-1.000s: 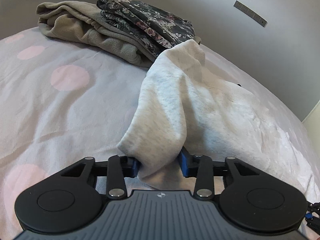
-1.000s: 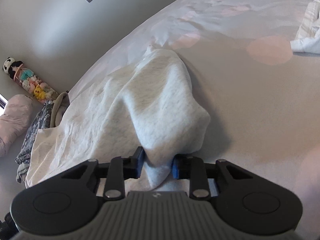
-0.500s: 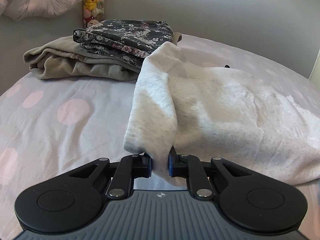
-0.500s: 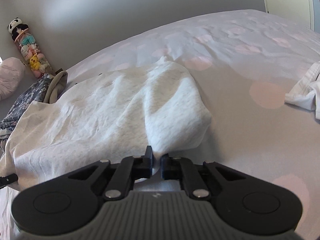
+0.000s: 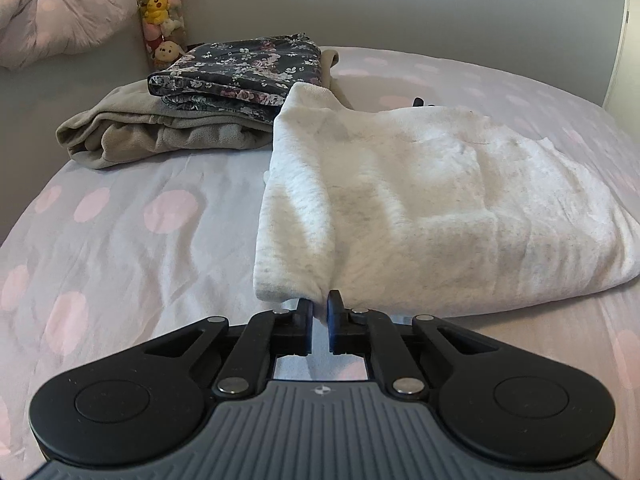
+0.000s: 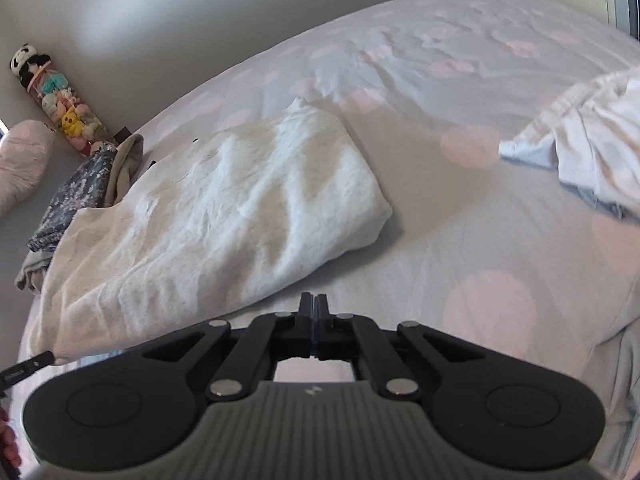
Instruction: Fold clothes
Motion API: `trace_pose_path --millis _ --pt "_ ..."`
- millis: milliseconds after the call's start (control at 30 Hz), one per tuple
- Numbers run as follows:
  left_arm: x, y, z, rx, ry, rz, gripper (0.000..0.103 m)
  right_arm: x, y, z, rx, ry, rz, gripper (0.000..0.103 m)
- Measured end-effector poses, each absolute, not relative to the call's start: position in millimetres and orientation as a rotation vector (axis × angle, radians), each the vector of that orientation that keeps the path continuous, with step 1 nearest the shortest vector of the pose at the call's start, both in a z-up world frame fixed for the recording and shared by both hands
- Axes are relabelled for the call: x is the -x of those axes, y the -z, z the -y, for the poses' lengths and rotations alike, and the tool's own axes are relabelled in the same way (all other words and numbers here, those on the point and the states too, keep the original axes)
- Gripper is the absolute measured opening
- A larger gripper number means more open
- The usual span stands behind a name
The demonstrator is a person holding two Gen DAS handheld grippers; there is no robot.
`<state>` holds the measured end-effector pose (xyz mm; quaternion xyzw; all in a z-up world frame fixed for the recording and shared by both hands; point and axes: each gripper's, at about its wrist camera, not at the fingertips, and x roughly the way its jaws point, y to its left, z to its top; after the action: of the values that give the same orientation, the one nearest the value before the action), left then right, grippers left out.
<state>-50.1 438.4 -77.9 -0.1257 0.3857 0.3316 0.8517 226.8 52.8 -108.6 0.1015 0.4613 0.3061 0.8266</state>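
Grey sweatshirt lies doubled on bed; left hand-held gripper narrowly pinches its corner, right hand-held gripper is closed on nothing.

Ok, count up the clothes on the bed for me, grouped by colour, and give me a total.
Light grey: 1, the sweatshirt lying folded over.
Beige: 1, the folded garment at the bottom of the stack.
Dark floral: 1, the folded garment on top of it.
White: 1, the crumpled garment off to the side.
Total: 4
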Motion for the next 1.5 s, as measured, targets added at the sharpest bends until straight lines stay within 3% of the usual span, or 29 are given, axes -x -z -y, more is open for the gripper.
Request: trace_pose_path --millis 100,167,200,400,533,633,967,1067,1100,1167,1267,1500 --pt "54 83 -443 0.289 -0.702 -0.823 0.005 -228 120 -45 -0.298 -0.664 -1.016 0.017" --pt "58 86 -445 0.309 -0.705 -0.818 0.005 -229 126 -44 -0.333 -0.668 -1.017 0.048" --pt "59 87 -447 0.322 -0.708 -0.814 0.005 -231 128 -45 -0.352 -0.673 -1.012 0.052" --pt "64 100 -457 0.395 -0.712 -0.738 0.012 -254 142 -64 -0.449 -0.698 -1.025 0.053" --pt "71 105 -466 0.487 -0.684 -0.667 0.031 -274 154 -79 -0.470 -0.689 -1.039 0.065" --pt "81 112 -480 0.664 -0.692 -0.593 0.047 -287 165 -90 -0.504 -0.691 -1.066 0.065" --pt "84 140 -497 0.890 -0.787 -0.513 0.052 -302 181 -119 -0.532 -0.677 -1.045 0.066" --pt "79 142 -492 0.871 -0.820 -0.485 0.053 -299 176 -129 -0.470 -0.652 -1.030 0.041" --pt "78 142 -491 0.859 -0.817 -0.482 0.052 -296 172 -131 -0.433 -0.644 -1.020 0.039" --pt "78 141 -490 0.833 -0.810 -0.478 0.038 -290 163 -137 -0.357 -0.630 -0.999 0.026" --pt "80 130 -486 0.790 -0.800 -0.486 0.026 -274 140 -148 -0.200 -0.613 -0.938 0.018" --pt "84 102 -476 0.689 -0.775 -0.503 0.011 -230 89 -148 -0.080 -0.591 -0.820 0.013"
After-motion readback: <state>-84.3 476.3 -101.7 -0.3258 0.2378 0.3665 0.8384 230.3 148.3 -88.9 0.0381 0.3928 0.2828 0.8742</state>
